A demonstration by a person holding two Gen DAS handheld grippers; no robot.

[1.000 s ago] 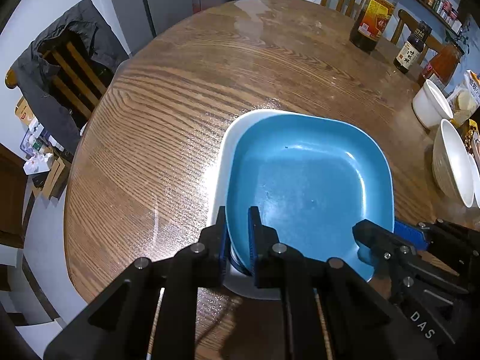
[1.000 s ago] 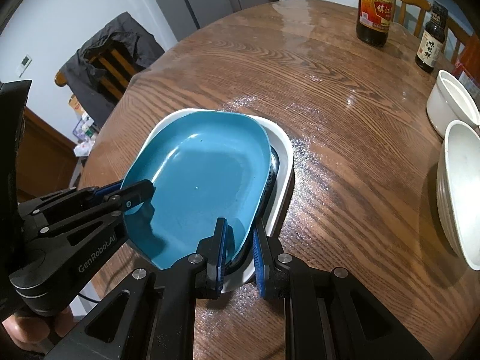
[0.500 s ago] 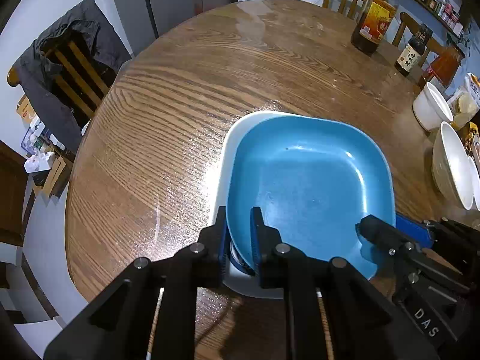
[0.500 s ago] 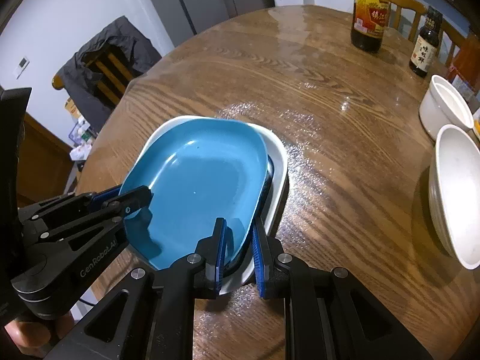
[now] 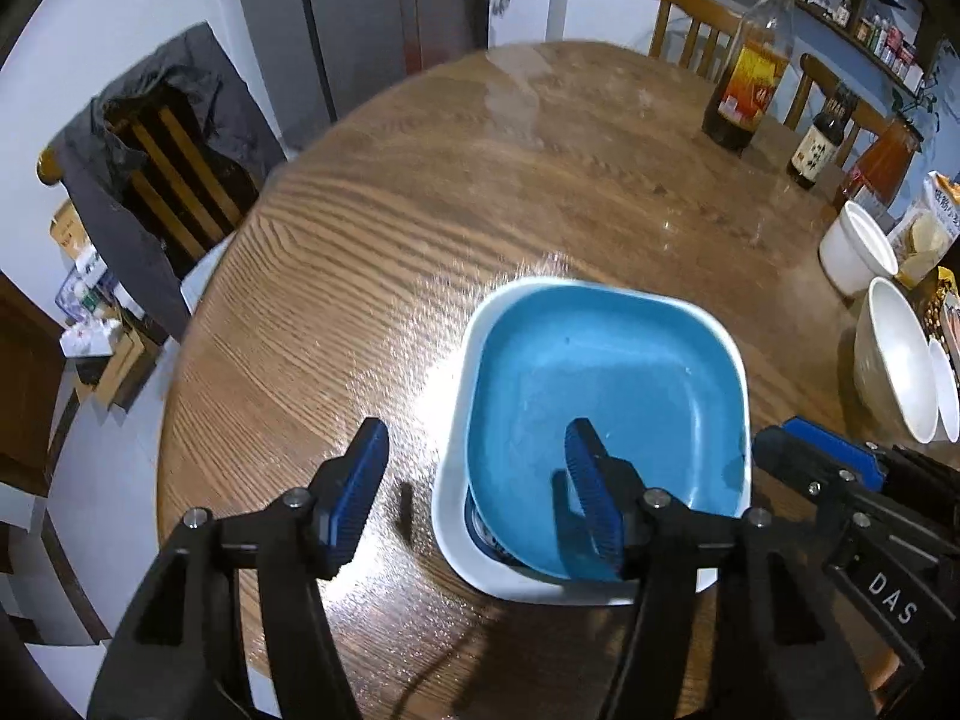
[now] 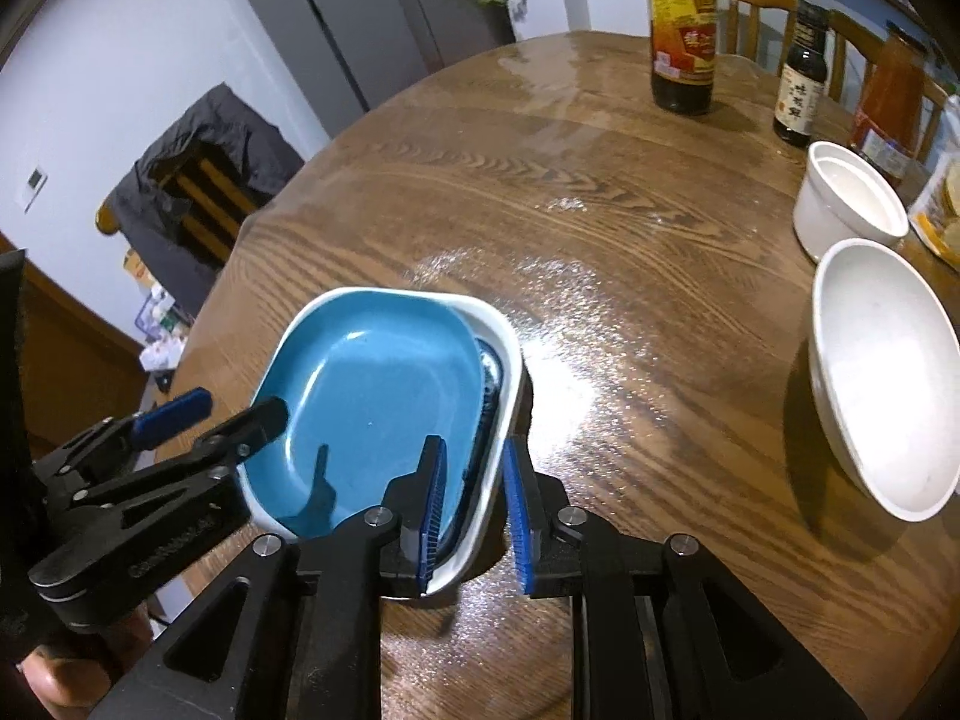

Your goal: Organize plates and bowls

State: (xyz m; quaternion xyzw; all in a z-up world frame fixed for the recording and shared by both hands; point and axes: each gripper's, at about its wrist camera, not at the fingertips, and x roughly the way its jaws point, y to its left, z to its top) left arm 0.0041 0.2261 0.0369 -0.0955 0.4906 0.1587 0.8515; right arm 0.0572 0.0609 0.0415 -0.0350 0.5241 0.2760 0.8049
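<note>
A blue square plate [image 5: 606,414] [image 6: 372,396] lies nested in a white plate [image 5: 456,480] [image 6: 509,372] on the wooden table. My left gripper [image 5: 477,498] straddles the stack's near left rim. Its jaws are opening wide and neither pad touches the plates. In the right wrist view it shows at the stack's left side [image 6: 228,414]. My right gripper [image 6: 474,510] straddles the opposite rim. Its jaws are opening a little: the white rim is between the pads, with a gap at the outer pad. It also shows at the right edge of the left wrist view [image 5: 792,438].
Two white bowls [image 6: 882,372] [image 6: 849,204] stand at the table's right side, with dark sauce bottles [image 6: 681,36] and food packets behind them. A chair draped with a dark jacket [image 5: 162,168] stands past the table's left edge. Bare wet wood lies beyond the plates.
Both grippers were shut on the plate stack's rims. Now the left jaws have spread wide and the right have parted slightly. The stack lies on the table.
</note>
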